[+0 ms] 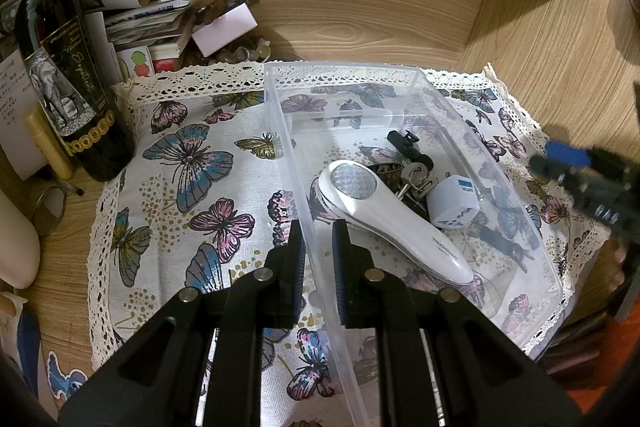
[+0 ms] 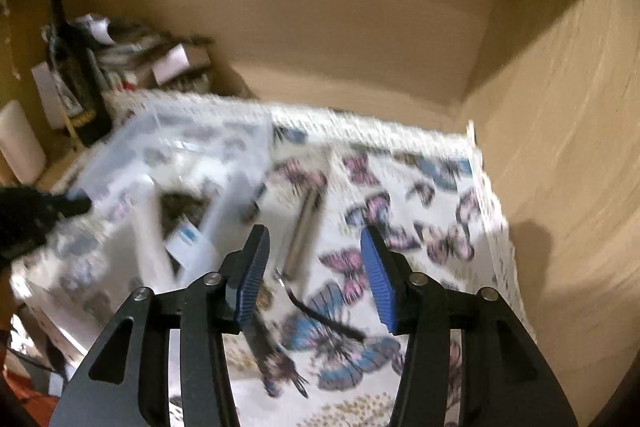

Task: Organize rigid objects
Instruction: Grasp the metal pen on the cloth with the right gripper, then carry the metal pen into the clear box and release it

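**Inspector:** Start with the left wrist view. What do you have?

**Operator:** My left gripper (image 1: 319, 251) is clamped on the near left wall of the clear rectangular plastic bin (image 1: 416, 73), one blue pad on each side of the wall. The bin sits on a butterfly-print cloth with a lace edge (image 1: 188, 163), which lies on a wood-grain desk (image 1: 360, 11). Inside the bin I see a white handheld device with a silver mesh head (image 1: 384, 211), lying diagonally. Just beside it is a white cube-shaped travel adapter (image 1: 452, 203), touching a bunch of metal keys with a black fob (image 1: 412, 167).

**Inspector:** Anything outside the bin?

**Operator:** A dark wine bottle with an elephant label (image 1: 64, 79) stands upright at the cloth's far left corner, with a pile of papers and booklets (image 1: 148, 15) behind it. My right gripper (image 1: 576, 163) shows blurred at the right edge.

**Inspector:** Now the right wrist view.

**Operator:** The frame is smeared by motion. My right gripper (image 2: 316, 275) has its jaws spread wide and holds nothing. Between and beyond the fingers, a slim silver metal cylinder with a black cord (image 2: 304, 235) lies on the cloth (image 2: 432, 211), just outside the bin's right wall (image 2: 224, 211). I cannot tell what the cylinder is. My left gripper (image 2: 68, 205) appears at the left edge.
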`<state>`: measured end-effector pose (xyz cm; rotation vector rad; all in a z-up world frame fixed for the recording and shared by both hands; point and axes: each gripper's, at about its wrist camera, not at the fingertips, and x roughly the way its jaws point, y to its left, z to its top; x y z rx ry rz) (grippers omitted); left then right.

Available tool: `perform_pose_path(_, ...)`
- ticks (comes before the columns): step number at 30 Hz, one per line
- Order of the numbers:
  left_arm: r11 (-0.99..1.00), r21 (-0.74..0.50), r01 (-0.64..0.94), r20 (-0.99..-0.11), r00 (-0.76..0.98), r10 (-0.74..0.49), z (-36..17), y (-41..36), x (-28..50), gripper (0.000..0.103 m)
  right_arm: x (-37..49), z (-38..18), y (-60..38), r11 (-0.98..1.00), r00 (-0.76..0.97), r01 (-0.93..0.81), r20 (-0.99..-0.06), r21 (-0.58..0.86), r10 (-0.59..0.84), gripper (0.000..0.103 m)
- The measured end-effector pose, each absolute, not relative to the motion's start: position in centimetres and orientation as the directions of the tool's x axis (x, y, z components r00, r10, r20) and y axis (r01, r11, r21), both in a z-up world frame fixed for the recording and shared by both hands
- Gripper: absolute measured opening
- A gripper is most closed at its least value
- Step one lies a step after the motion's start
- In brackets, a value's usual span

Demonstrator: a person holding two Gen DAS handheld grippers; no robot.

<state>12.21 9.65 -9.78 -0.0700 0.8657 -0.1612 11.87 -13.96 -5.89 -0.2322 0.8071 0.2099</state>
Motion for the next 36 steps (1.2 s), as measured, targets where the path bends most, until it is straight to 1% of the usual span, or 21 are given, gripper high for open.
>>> perform_pose_path(6, 0.986, -0.125, 0.112, -0.753, 0.637, -0.168, -9.8, 9.7, 12.2, 0.012, 12.7, -9.3, -14.7, 0.961, 0.591, -0.266, -0.8, -0.069, 0.106, 0.044)
perform_pose_path(9, 0.986, -0.125, 0.113, -0.752, 0.637, -0.168, -9.8, 9.6, 12.2, 0.012, 13.5, -9.8, -14.4, 0.961, 0.581, -0.272, -0.804, -0.045, 0.127, 0.044)
perform_pose_path(16, 0.986, -0.126, 0.111, -0.754, 0.636, -0.168, -9.8, 9.8, 12.2, 0.012, 17.0, -11.0, -12.5, 0.949, 0.551, -0.312, -0.822, -0.043, 0.144, 0.044)
perform_pose_path(17, 0.986, -0.126, 0.112, -0.754, 0.635, -0.169, -9.8, 9.8, 12.2, 0.012, 17.6, -11.4, -12.3, 0.948, 0.544, -0.315, -0.828, -0.049, 0.138, 0.041)
perform_pose_path(18, 0.986, -0.126, 0.112, -0.755, 0.633, -0.169, -9.9, 9.7, 12.2, 0.012, 17.9, -11.8, -12.0, 0.946, 0.533, -0.319, -0.836, -0.055, 0.131, 0.033)
perform_pose_path(19, 0.986, -0.127, 0.112, -0.757, 0.632, -0.169, -9.9, 9.9, 12.2, 0.012, 18.4, -12.3, -11.9, 0.943, 0.515, -0.328, -0.847, -0.05, 0.134, 0.028)
perform_pose_path(20, 0.986, -0.126, 0.112, -0.757, 0.631, -0.168, -10.0, 9.8, 12.2, 0.012, 18.6, -12.8, -11.9, 0.942, 0.496, -0.333, -0.856, -0.036, 0.142, 0.018)
perform_pose_path(22, 0.986, -0.123, 0.113, -0.758, 0.631, -0.167, -10.0, 9.8, 12.1, 0.012, 18.5, -12.7, -11.9, 0.942, 0.514, -0.332, -0.846, -0.044, 0.142, 0.015)
perform_pose_path(27, 0.986, -0.124, 0.112, -0.757, 0.631, -0.167, -10.0, 9.8, 12.2, 0.012, 17.4, -11.0, -12.4, 0.946, 0.551, -0.323, -0.819, -0.032, 0.161, 0.014)
perform_pose_path(36, 0.986, -0.124, 0.112, -0.757, 0.631, -0.167, -10.0, 9.8, 12.1, 0.012, 14.8, -4.5, -12.4, 0.937, 0.669, -0.347, -0.711, -0.042, 0.216, 0.014)
